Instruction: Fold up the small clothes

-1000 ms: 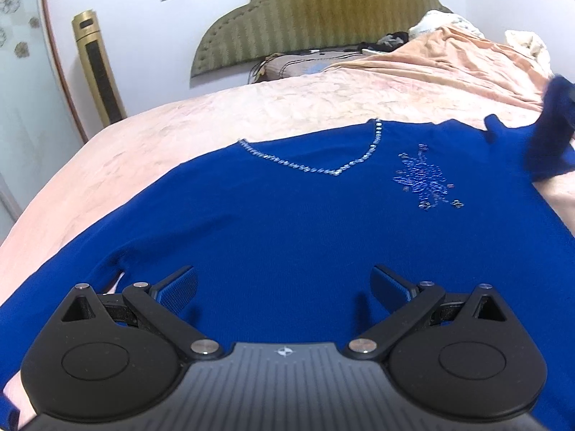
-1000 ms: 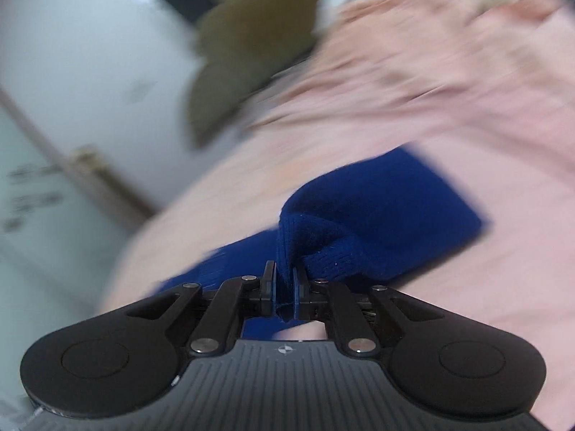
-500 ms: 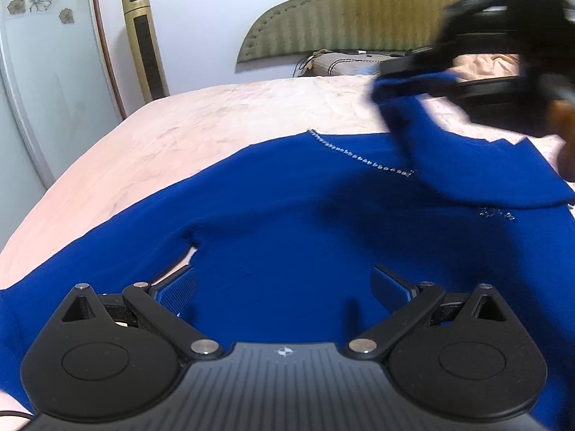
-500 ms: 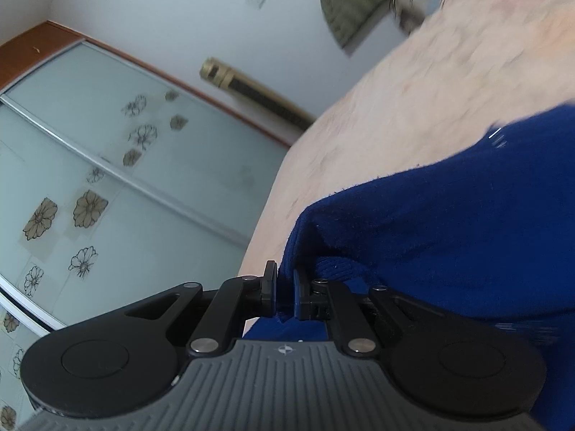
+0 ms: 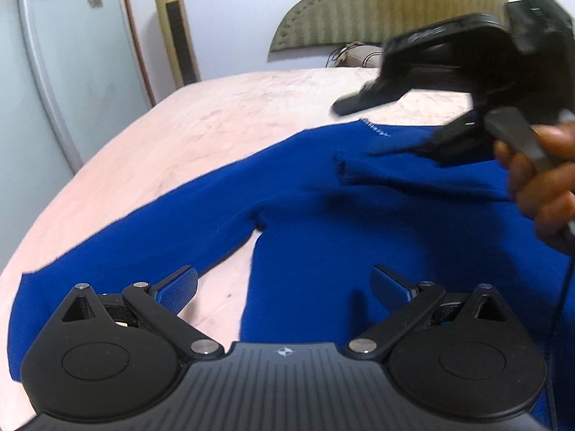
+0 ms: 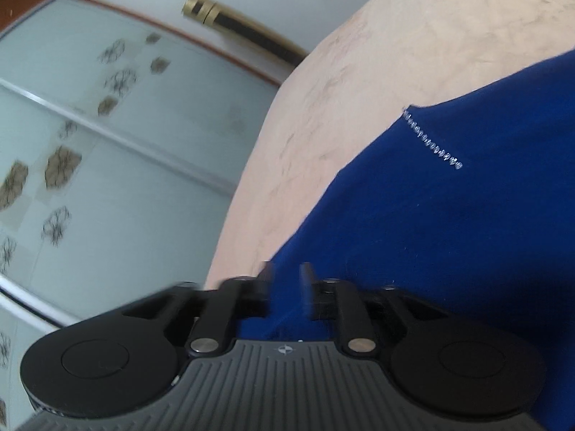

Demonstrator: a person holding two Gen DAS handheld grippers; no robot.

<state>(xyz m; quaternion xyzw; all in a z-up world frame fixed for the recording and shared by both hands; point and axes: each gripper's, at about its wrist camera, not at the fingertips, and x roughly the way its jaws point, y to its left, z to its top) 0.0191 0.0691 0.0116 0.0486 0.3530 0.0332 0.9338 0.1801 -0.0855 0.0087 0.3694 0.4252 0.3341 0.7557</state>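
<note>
A dark blue sweater (image 5: 323, 237) with a beaded neckline (image 5: 375, 130) lies flat on the pink bed (image 5: 222, 122). Its right sleeve (image 5: 406, 176) is folded across the chest. Its left sleeve (image 5: 118, 248) stretches out to the left. My left gripper (image 5: 284, 287) is open and empty, low over the left armpit. My right gripper (image 6: 287, 283) hovers over the sweater (image 6: 449, 215) with its jaws a little apart and nothing between them. It also shows in the left wrist view (image 5: 467, 82), above the folded sleeve, blurred.
A gold tower fan (image 5: 176, 25) and a sliding glass wardrobe door (image 5: 54, 82) stand left of the bed. An olive headboard (image 5: 388, 3) and a pillow (image 5: 355, 57) are at the far end.
My right gripper carried the right sleeve across the chest, then opened and let it go; the sleeve now lies on the sweater. My left gripper shifted left toward the armpit.
</note>
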